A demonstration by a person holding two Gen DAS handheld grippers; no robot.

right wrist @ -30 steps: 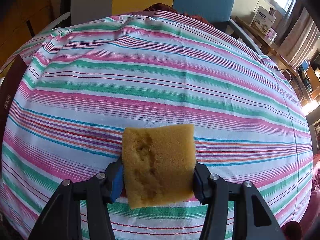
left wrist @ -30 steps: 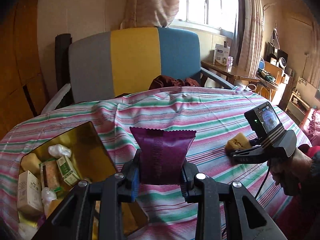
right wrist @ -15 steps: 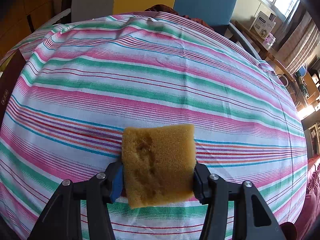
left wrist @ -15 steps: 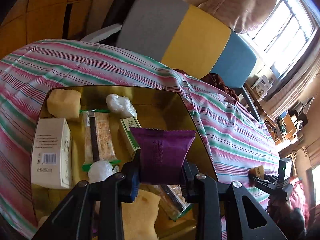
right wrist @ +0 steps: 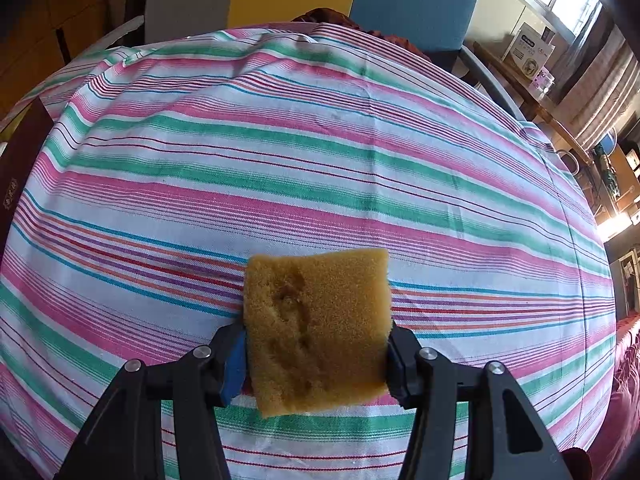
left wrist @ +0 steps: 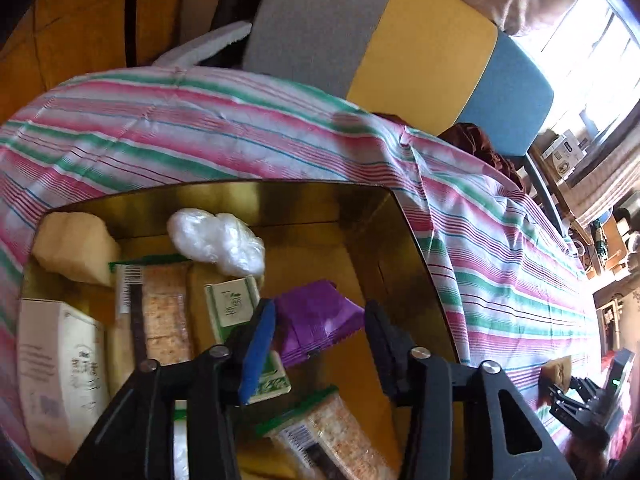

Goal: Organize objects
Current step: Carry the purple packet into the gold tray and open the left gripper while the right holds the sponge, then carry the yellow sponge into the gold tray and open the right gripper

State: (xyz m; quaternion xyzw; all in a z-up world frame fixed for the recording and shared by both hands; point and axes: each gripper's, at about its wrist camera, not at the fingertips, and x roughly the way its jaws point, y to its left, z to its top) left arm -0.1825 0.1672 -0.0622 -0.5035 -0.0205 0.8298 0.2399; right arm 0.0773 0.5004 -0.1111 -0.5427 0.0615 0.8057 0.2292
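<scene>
Striped cloth in pink, green and white covers the tabletop [right wrist: 320,152], with a chair [left wrist: 400,52] in grey, yellow and blue panels behind it and a bright window at upper right. Left wrist view: a gold-lined box [left wrist: 360,216] sits on the cloth and holds a white crumpled bag [left wrist: 216,240], cracker packs [left wrist: 160,308], a pale sponge piece [left wrist: 72,248], a white carton [left wrist: 56,368] and a small green-printed carton [left wrist: 236,304]. The left gripper [left wrist: 320,336] hangs over the box interior, its jaws opening; the purple packet [left wrist: 316,320] lies between them, tilted, its crimped end angled toward the lower right and its long axis running obliquely across the gap. Neither pad presses on it. Compared with a second ago, when the packet stood upright, clamped, over the bare cloth beside the box, the gripper has travelled across to the box and let go. Right wrist view: the right gripper [right wrist: 316,356] is clamped on a yellow sponge [right wrist: 316,328] above the cloth, both pads against its side edges, broad face toward the camera, top edge nearly level. This grip and position match the earlier frames. The same gripper and sponge show small at the far right of the left wrist view.
</scene>
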